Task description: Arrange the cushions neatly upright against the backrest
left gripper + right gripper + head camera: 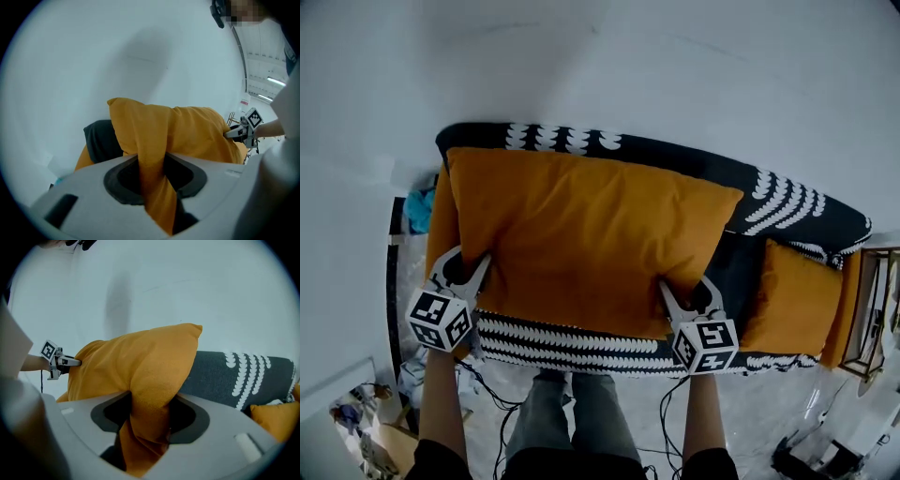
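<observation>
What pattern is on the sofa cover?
Sofa cover: dark with white scallop rows, clearest in head view.

Left gripper [473, 257], right gripper [686, 287]: both clamped, forearms [442, 403] seemingly parallel.

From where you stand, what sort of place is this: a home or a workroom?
Probably a sitting corner set up in a workroom: a dark patterned sofa with a large orange cushion against a bare white wall, and loose cables on the floor.

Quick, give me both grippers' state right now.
Left gripper: closed on the large orange cushion.
Right gripper: closed on the same cushion.
</observation>
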`<state>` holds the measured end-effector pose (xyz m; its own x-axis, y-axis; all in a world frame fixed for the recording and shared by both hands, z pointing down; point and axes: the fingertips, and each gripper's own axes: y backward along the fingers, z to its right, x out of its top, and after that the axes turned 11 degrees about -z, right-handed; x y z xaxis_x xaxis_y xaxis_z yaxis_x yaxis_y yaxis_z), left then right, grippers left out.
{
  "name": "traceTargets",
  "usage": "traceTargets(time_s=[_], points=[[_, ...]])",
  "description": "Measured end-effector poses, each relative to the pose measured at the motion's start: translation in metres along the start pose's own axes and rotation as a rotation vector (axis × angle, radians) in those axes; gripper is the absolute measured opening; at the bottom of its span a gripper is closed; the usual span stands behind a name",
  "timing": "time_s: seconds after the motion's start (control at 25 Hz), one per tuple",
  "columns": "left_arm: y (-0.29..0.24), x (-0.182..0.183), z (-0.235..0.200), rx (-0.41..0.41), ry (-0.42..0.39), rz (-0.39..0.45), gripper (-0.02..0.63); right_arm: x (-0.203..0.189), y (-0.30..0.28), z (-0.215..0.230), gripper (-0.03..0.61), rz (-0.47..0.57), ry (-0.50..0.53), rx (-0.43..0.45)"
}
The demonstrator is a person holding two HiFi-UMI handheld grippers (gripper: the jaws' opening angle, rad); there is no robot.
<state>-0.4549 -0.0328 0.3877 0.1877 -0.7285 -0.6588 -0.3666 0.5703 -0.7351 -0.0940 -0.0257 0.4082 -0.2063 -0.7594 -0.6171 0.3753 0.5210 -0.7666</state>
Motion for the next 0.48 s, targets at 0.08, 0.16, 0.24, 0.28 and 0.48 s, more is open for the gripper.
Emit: traceTargets(time_s=[0.08,0.16,0.24,0.28,0.48], points=[[-0.001,0.015,-0.007,0.012,-0.002,0.026,0.127,0.019,-0.004,0.003,0.256,0.027,0.015,-0.002],[-0.004,0.026,-0.013,0.024,0.0,0.046,0.129,0.033,-0.01,0.007,0.256,0.045,0.028,-0.002],[-0.011,0.031,-0.017,0.032,0.005,0.055,0.129,0.041,-0.018,0.013,0.255,0.053,0.036,-0.003],[-0.016,0.033,-0.019,0.034,0.005,0.055,0.129,0.045,-0.023,0.016,0.256,0.056,0.038,-0.003],[-0.042,0.03,-0.032,0.042,0.024,0.03,0.133,0.046,-0.054,0.027,0.256,0.039,0.033,0.009]])
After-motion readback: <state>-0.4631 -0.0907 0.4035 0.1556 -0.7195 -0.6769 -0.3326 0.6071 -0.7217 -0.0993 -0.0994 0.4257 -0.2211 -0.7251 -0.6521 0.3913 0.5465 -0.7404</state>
